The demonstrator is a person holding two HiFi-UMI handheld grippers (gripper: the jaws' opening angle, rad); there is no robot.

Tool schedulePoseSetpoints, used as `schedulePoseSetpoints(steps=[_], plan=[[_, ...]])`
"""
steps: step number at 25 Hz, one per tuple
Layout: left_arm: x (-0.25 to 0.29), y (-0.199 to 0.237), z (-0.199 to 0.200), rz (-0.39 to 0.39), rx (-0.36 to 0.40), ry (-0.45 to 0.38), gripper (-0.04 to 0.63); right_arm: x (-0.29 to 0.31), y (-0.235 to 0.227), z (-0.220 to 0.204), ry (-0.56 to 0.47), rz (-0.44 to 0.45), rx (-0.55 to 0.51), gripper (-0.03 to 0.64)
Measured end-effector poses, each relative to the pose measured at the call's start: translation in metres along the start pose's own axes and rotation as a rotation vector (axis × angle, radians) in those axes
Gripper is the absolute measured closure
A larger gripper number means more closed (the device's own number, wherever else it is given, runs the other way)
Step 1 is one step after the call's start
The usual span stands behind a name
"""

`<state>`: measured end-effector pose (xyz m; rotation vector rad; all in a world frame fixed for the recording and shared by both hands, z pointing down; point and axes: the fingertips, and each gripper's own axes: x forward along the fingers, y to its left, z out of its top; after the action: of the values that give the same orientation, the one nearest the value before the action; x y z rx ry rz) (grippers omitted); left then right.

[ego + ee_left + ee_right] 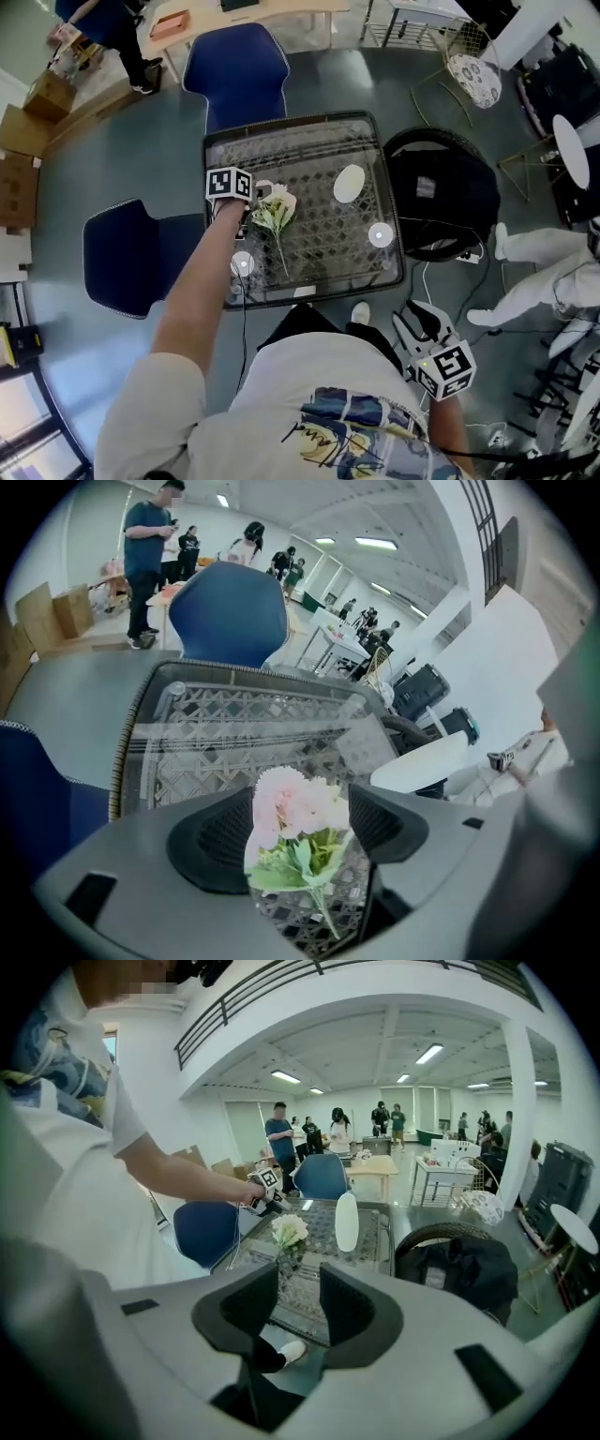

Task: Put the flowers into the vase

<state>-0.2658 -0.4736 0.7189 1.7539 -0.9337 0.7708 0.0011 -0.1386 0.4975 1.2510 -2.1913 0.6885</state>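
Observation:
A small bunch of pale pink and white flowers (275, 214) with green leaves and a stem lies on the glass-topped wicker table (309, 141). My left gripper (251, 214) reaches over it from the left. In the left gripper view its jaws (300, 799) stand wide apart, with the flower heads (292, 808) between the pads and no grip showing. A white oval vase (349, 183) stands upright to the right of the flowers and shows as the white vase (347, 1222) in the right gripper view. My right gripper (415, 323) hangs off the table's near right corner, its jaws (299, 1283) a little apart and empty.
Blue chairs stand behind the table (234, 70) and at its left (127, 253). A black bag (441, 192) lies on a round chair at the right. Two small round discs (242, 262) (380, 234) sit on the glass. A person in white (544, 262) sits at far right.

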Motion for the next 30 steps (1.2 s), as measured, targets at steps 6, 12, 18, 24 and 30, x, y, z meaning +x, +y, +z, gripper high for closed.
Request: schedulePoseSetpoints(steps=[6, 12, 18, 24, 30], plan=[[0.051, 0.034, 0.003, 0.066, 0.014, 0.128, 0.272, 0.006, 0.010, -0.005, 0.050, -0.082, 0.069, 0.492], [0.078, 0.045, -0.017, 0.054, -0.024, 0.224, 0.279, 0.001, 0.013, -0.006, 0.065, -0.152, 0.091, 0.492], [0.068, 0.025, -0.015, 0.031, 0.024, 0.142, 0.466, -0.009, 0.011, -0.017, 0.053, -0.187, 0.115, 0.492], [0.038, -0.001, -0.003, 0.004, 0.107, 0.042, 0.483, -0.008, 0.008, -0.016, 0.031, -0.169, 0.100, 0.492], [-0.011, -0.038, 0.010, 0.013, 0.261, -0.073, 0.486, -0.013, -0.003, -0.017, 0.002, -0.129, 0.055, 0.492]])
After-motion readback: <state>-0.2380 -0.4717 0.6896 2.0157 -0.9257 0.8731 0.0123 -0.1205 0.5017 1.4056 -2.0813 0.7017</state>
